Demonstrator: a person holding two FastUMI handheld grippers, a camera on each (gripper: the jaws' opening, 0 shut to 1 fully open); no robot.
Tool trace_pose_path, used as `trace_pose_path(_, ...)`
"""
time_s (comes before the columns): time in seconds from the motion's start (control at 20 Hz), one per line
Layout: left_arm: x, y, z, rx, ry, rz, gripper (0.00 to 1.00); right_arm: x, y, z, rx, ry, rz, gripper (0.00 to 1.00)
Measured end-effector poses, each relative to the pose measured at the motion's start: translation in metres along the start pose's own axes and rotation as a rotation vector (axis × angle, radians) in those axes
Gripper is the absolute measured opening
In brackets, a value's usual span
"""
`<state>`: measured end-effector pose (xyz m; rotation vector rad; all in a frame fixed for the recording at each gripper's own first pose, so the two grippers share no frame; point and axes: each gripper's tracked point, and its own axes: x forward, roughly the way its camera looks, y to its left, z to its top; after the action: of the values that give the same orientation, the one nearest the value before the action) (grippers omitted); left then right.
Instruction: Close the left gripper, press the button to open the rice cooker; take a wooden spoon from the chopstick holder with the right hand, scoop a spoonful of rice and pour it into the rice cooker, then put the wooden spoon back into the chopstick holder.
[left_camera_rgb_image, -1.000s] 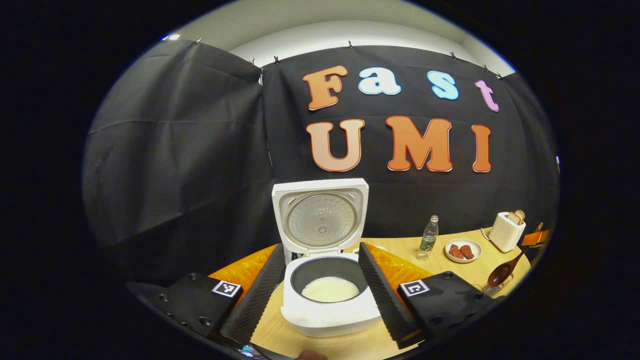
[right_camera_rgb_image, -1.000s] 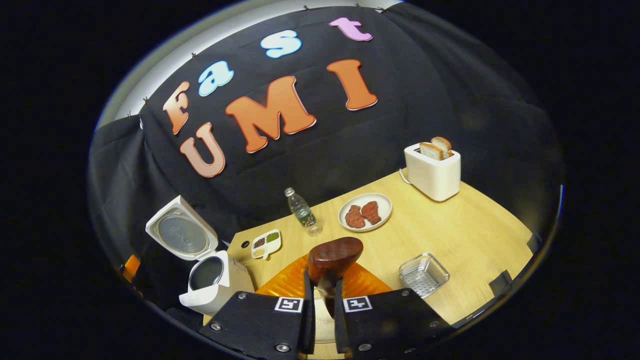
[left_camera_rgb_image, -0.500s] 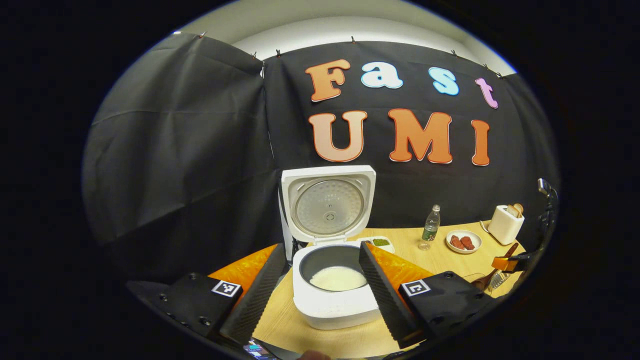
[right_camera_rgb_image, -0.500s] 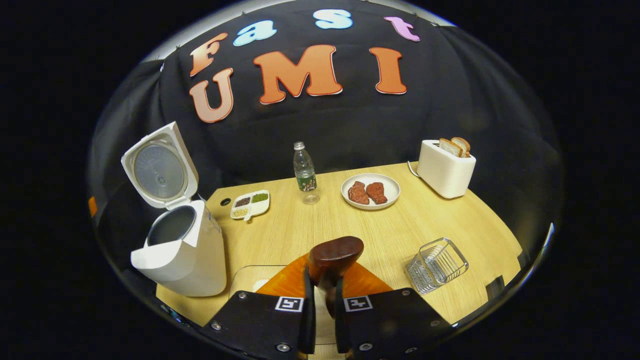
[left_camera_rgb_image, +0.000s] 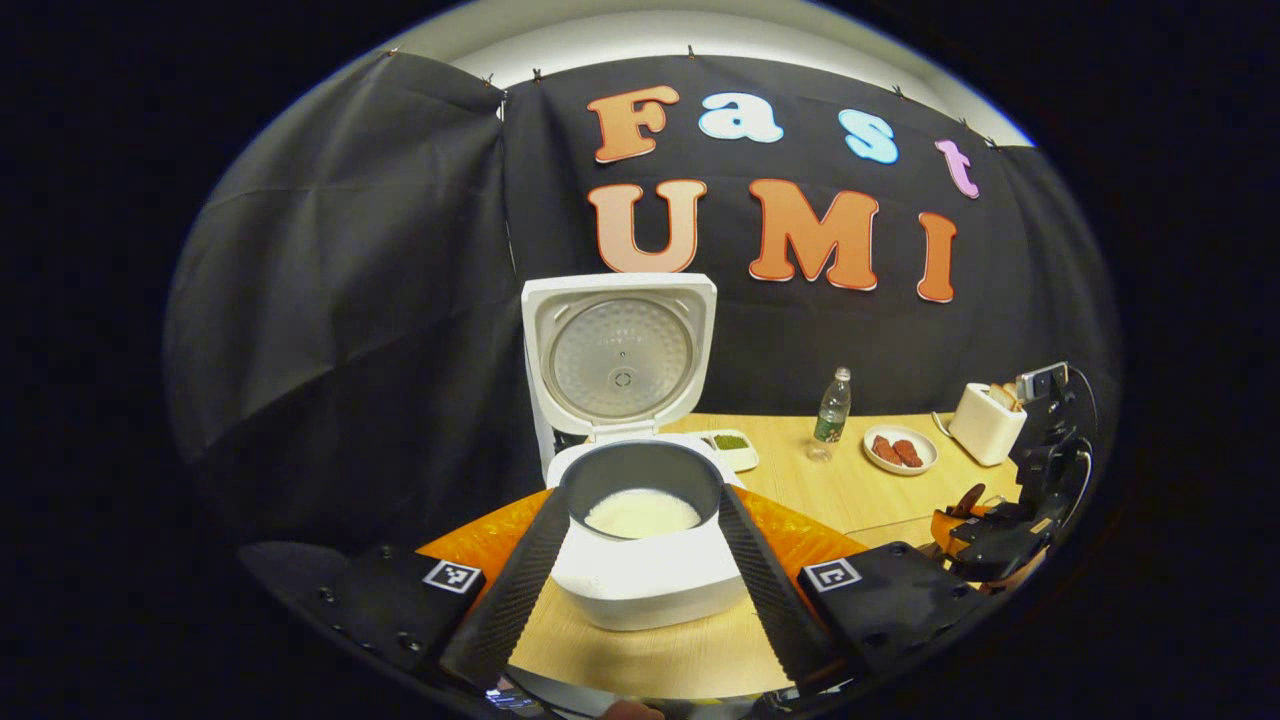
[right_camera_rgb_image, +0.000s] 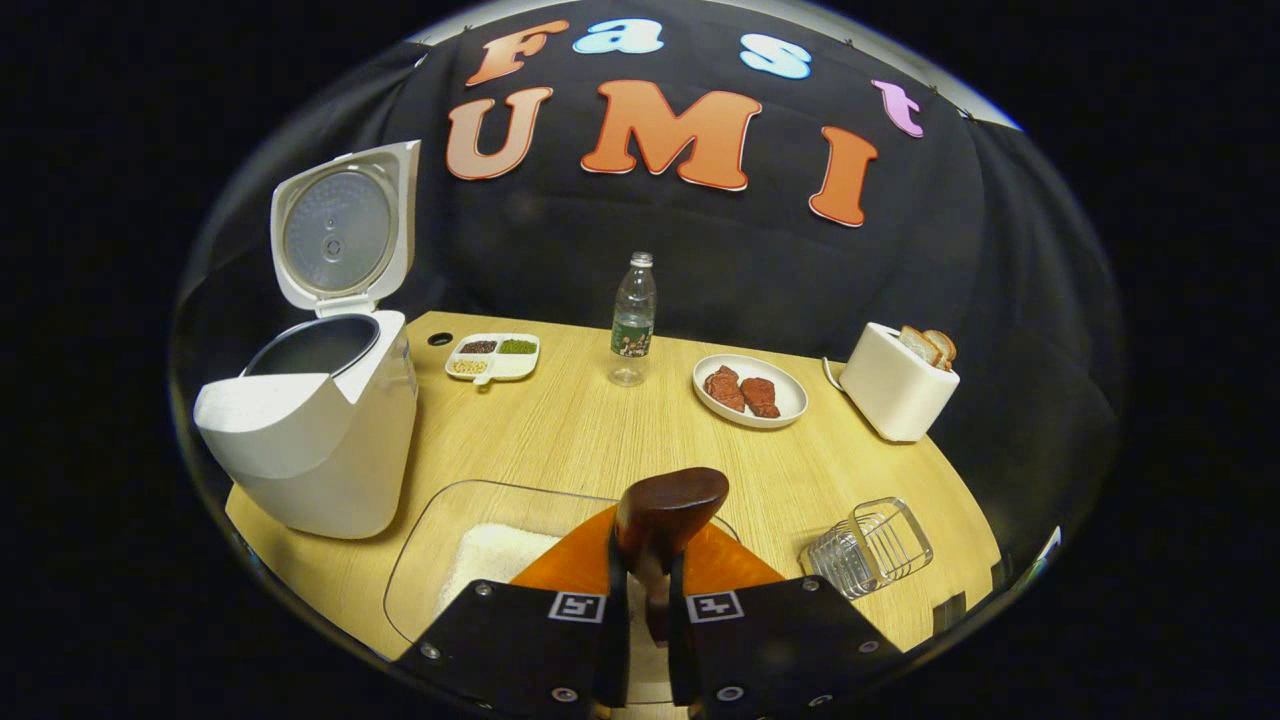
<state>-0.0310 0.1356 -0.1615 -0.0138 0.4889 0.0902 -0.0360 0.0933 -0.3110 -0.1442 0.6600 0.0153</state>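
The white rice cooker (left_camera_rgb_image: 640, 575) stands with its lid (left_camera_rgb_image: 620, 350) upright, and white rice lies in its dark pot (left_camera_rgb_image: 640, 512). My left gripper (left_camera_rgb_image: 640, 600) is open, its fingers spread to either side of the cooker's front and not touching it. My right gripper (right_camera_rgb_image: 647, 570) is shut on the handle of the wooden spoon (right_camera_rgb_image: 668, 505), whose dark bowl sticks up past the fingertips. Below the spoon sits a glass container of rice (right_camera_rgb_image: 480, 555). The wire chopstick holder (right_camera_rgb_image: 868, 547) stands to the right of it. The cooker (right_camera_rgb_image: 310, 450) is at the left.
On the wooden table (right_camera_rgb_image: 600, 440) stand a water bottle (right_camera_rgb_image: 632, 318), a plate of meat (right_camera_rgb_image: 750, 392), a white toaster with bread (right_camera_rgb_image: 900, 385) and a small divided dish (right_camera_rgb_image: 492, 357). The right gripper (left_camera_rgb_image: 1000, 535) shows at the far right of the left gripper view.
My right gripper has levelled out and moved left with the spoon, so the glass container of rice now lies under it. In the left gripper view the cooker has shifted slightly.
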Motion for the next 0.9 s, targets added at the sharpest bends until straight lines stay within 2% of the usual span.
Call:
trace_pose_path(0.1,0.001,0.002,-0.003,0.011,0.008,-0.003,1.0,0.0,0.013,-0.003,0.018,0.013,0.027,0.15)
trace_pose_path(0.35,0.006,0.01,0.002,0.03,-0.002,0.003,1.0,-0.014,0.061,-0.002,0.098,0.033,0.157,0.16)
trace_pose_path(0.45,0.006,0.013,0.004,0.031,-0.011,0.007,1.0,-0.015,0.071,-0.002,0.15,0.06,0.182,0.15)
trace_pose_path(0.6,0.007,0.021,0.005,0.035,-0.016,0.017,1.0,-0.015,0.07,-0.004,0.255,0.105,0.201,0.15)
trace_pose_path(0.8,0.008,0.03,0.002,0.034,-0.005,0.026,1.0,-0.004,0.058,-0.007,0.466,0.176,0.211,0.15)
trace_pose_path(0.9,0.01,0.033,0.003,0.039,-0.005,0.026,1.0,-0.002,0.058,-0.004,0.501,0.179,0.231,0.15)
